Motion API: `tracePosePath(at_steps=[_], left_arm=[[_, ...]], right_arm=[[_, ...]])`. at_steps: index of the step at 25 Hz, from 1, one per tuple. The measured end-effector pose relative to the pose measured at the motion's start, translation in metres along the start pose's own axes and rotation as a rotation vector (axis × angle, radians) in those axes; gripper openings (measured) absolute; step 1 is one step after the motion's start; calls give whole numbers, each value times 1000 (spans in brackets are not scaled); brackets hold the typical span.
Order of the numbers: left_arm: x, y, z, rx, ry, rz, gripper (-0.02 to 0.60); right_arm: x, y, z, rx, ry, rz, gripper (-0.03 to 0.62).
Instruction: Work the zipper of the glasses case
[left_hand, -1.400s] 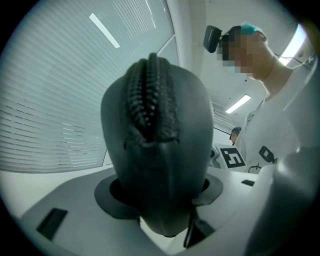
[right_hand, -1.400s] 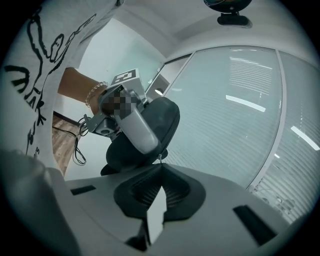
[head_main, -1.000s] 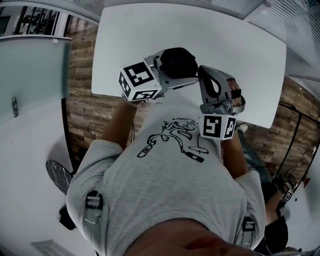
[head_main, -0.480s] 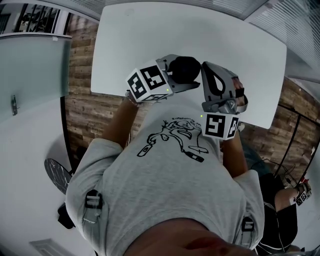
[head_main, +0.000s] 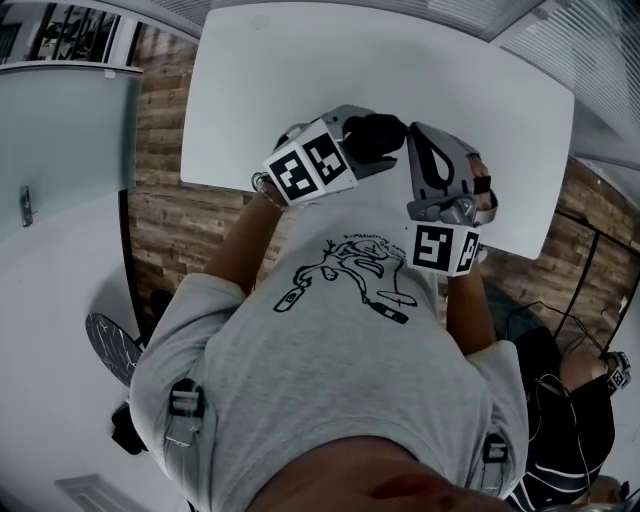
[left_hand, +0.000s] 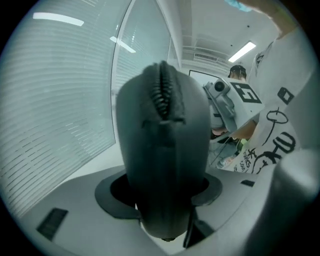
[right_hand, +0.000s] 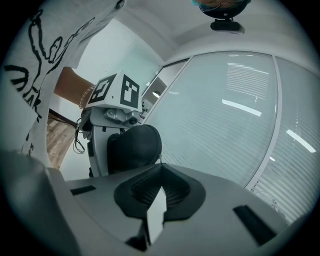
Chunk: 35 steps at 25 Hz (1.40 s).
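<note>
My left gripper (head_main: 362, 150) is shut on a black oval glasses case (head_main: 378, 134) and holds it above the white table (head_main: 300, 80). In the left gripper view the glasses case (left_hand: 162, 150) stands upright between the jaws, its zipper (left_hand: 162, 92) running along the top edge toward the camera. My right gripper (head_main: 413, 140) is shut, its tips right at the case's side. In the right gripper view the closed right gripper (right_hand: 159, 167) points at the glasses case (right_hand: 135, 145). Whether the zipper pull is pinched there I cannot tell.
The table edge nearest the person (head_main: 230, 185) lies just under both hands, with wooden floor (head_main: 165, 230) beyond it. Glass walls with blinds (right_hand: 240, 115) surround the spot. Another person (head_main: 590, 400) is at the lower right.
My left gripper has sunk and tilted with the case, moving right toward the right gripper. The right gripper has kept still and shut.
</note>
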<state>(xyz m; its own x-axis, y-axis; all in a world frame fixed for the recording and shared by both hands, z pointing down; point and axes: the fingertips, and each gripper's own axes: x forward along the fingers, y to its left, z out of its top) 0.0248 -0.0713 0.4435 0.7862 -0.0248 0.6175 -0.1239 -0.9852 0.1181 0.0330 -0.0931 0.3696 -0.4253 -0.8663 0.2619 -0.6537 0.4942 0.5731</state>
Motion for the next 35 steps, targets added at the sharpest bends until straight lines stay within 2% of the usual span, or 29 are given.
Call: tracePosePath(at_steps=[5,9,21,29,35], left_arm=[[-14,10,20,-8,-196,40,250],[-19,13,27,3,-236,49,250],[-14,9,8,8,-76,51,233],[-8,8,-8,3,42,26,233],[-5,9,-18,17,135,45,232]], right_arm=[[-2,-13,-16,27,31,-27,2],[-1,-19,-23,31,47,-37,2],[-4,-18,-23,-28,60,-52,3],[-3,-15,-25,-159,83,-60,3],[-1,-10,-24,-271,86,-56,3]])
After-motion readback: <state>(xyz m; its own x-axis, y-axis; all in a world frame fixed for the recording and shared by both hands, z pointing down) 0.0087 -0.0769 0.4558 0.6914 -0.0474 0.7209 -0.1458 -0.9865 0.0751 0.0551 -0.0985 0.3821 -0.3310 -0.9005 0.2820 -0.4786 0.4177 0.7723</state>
